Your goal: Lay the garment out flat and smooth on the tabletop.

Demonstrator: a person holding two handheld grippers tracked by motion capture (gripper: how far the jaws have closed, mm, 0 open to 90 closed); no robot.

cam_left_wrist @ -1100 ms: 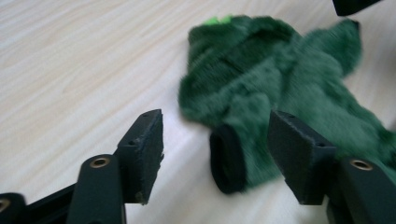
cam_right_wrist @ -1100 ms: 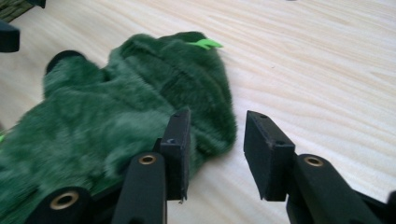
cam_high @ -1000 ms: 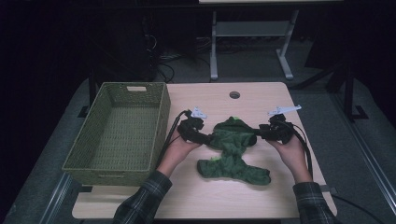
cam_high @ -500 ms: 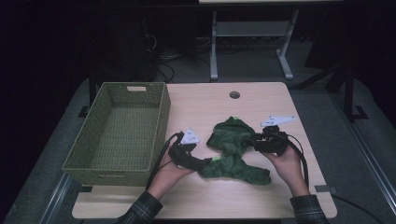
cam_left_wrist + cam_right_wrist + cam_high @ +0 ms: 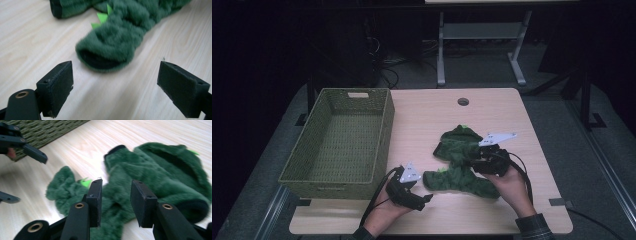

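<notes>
Overhead light falls on the table [image 5: 492,210], leaving dark surroundings. Gripper views are bright; the green plush garment [image 5: 117,40] blurs slightly, with soft shadows beneath it.

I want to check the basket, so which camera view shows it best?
The high view: the whole green woven basket shows, standing at the table's left. The right gripper view catches one woven corner; the left gripper view looks at the green garment instead.

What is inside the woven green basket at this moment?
The basket holds nothing visible: its woven floor shows bare in the high view. The near wall hides a strip of floor just behind it. The green plush garment lies on the table beside it.
</notes>
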